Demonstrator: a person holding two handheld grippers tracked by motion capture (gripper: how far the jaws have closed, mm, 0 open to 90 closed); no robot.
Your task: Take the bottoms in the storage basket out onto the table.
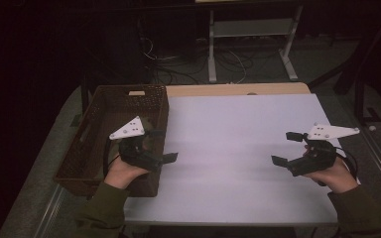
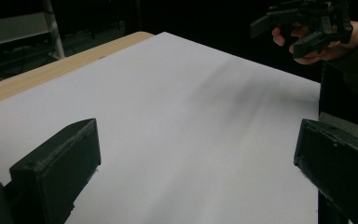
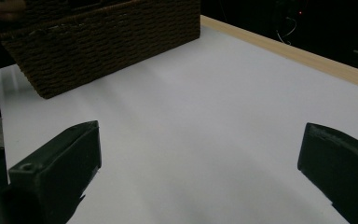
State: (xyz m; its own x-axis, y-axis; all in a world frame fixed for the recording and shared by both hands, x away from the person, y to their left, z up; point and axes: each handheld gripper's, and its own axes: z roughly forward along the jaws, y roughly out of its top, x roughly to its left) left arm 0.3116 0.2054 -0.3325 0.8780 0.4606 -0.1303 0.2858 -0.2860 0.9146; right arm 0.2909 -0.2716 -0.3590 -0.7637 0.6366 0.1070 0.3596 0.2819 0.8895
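A brown wicker basket [image 1: 104, 124] stands on the left end of the white table [image 1: 228, 144]. My left gripper [image 1: 164, 145] hovers at the basket's right wall, pointing right across the table. Its jaws are wide open with nothing between them, as the left gripper view [image 2: 198, 168] confirms. At the table's right side my right gripper [image 1: 284, 148] points left, also open and empty. In the right gripper view [image 3: 198, 172] its jaws frame bare table, with the basket [image 3: 102, 42] beyond. The left gripper view catches the right gripper [image 2: 303, 23] far off in a hand.
A wooden strip [image 1: 228, 90] runs along the table's far edge. Behind it stand a metal frame [image 1: 250, 44] and loose cables [image 1: 178, 64] on the floor. The surroundings are dark. What shows of the basket's inside holds nothing.
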